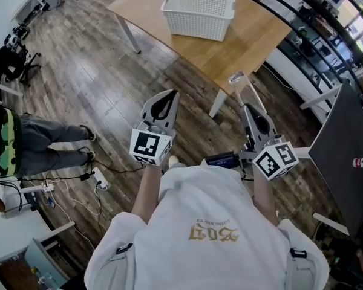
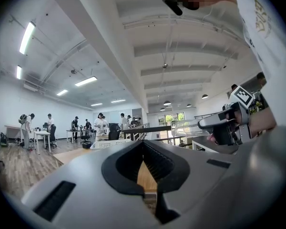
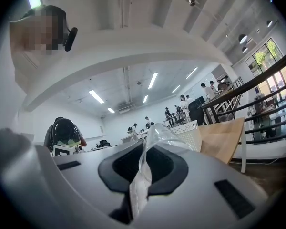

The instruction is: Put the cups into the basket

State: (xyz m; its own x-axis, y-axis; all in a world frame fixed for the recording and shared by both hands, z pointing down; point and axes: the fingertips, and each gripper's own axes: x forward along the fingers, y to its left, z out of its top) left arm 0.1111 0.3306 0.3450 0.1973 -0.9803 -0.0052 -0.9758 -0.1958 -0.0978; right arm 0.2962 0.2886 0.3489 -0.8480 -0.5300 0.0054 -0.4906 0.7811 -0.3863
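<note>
A white slatted basket (image 1: pixel 199 11) stands on the wooden table (image 1: pixel 230 47) ahead of me; it also shows as the basket (image 3: pixel 188 130) in the right gripper view and the basket (image 2: pixel 109 143) in the left gripper view. My right gripper (image 1: pixel 251 110) is held level toward the table, shut on the flattened rim of a clear plastic cup (image 1: pixel 245 89), whose open end points forward. The cup (image 3: pixel 155 137) sticks out between the right gripper (image 3: pixel 142 166). My left gripper (image 1: pixel 174 93) is level beside it, short of the table, shut with nothing in it; the left gripper (image 2: pixel 143 149) shows only table wood through its cut-out.
A seated person (image 1: pixel 30 144) and an office chair (image 1: pixel 12 62) are at the left. A power strip with cables (image 1: pixel 100 180) lies on the wooden floor. A dark board (image 1: pixel 345 150) stands at the right, a black railing (image 1: pixel 327 23) behind the table. Several people stand far off.
</note>
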